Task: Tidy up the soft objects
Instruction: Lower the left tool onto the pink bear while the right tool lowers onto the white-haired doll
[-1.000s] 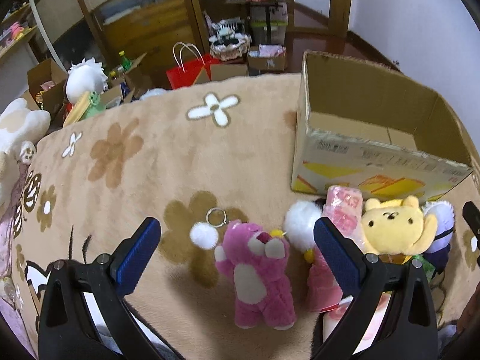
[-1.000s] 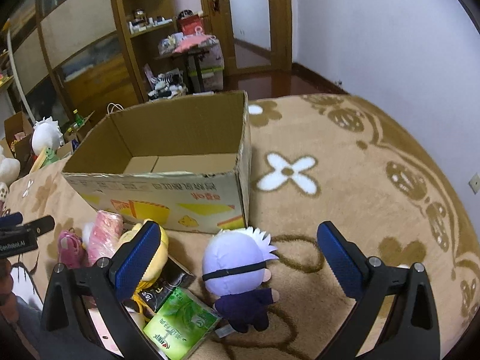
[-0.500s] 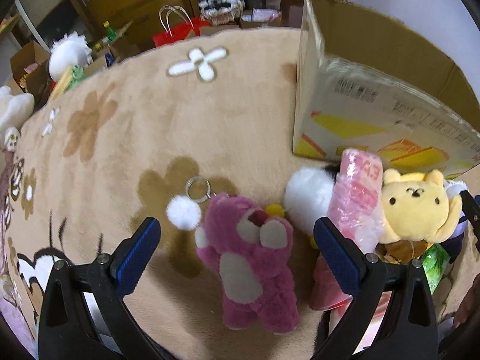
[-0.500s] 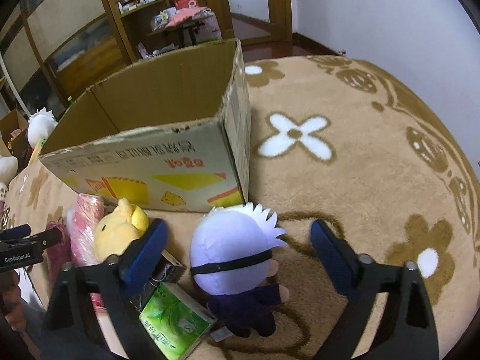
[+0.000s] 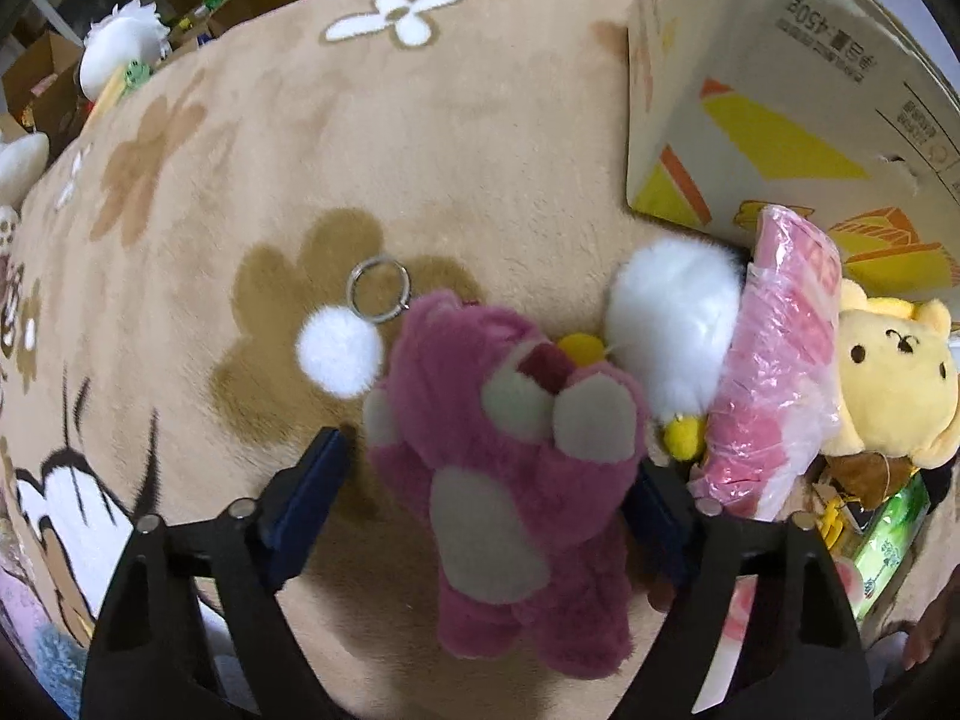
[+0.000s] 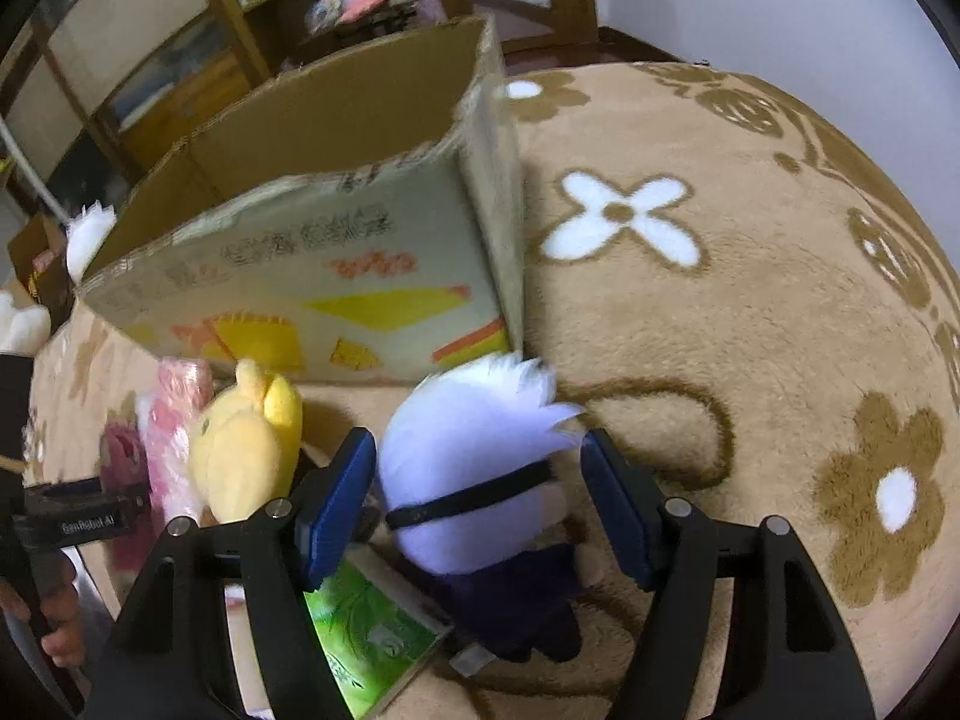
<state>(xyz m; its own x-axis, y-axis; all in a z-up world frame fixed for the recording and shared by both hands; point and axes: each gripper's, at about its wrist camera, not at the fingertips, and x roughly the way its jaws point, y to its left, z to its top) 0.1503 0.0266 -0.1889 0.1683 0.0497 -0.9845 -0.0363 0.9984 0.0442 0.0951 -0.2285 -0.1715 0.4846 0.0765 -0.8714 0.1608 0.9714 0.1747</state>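
A pink plush bear lies on the tan carpet between the open fingers of my left gripper; its body fills the gap without being squeezed. A white-haired purple plush doll lies between the open fingers of my right gripper. A yellow bear plush also shows in the right wrist view. Beside it lie a pink wrapped pack and a white fluffy plush. An open cardboard box stands just behind them; its side also shows in the left wrist view.
A white pom-pom with a key ring lies left of the pink bear. A green tissue pack lies under the right gripper. Shelves, bags and small boxes stand beyond the carpet edge. The other hand-held gripper shows at left.
Both grippers have moved down and forward. The pink bear now sits between the left fingers and the purple doll between the right fingers. The gaps between both finger pairs have narrowed.
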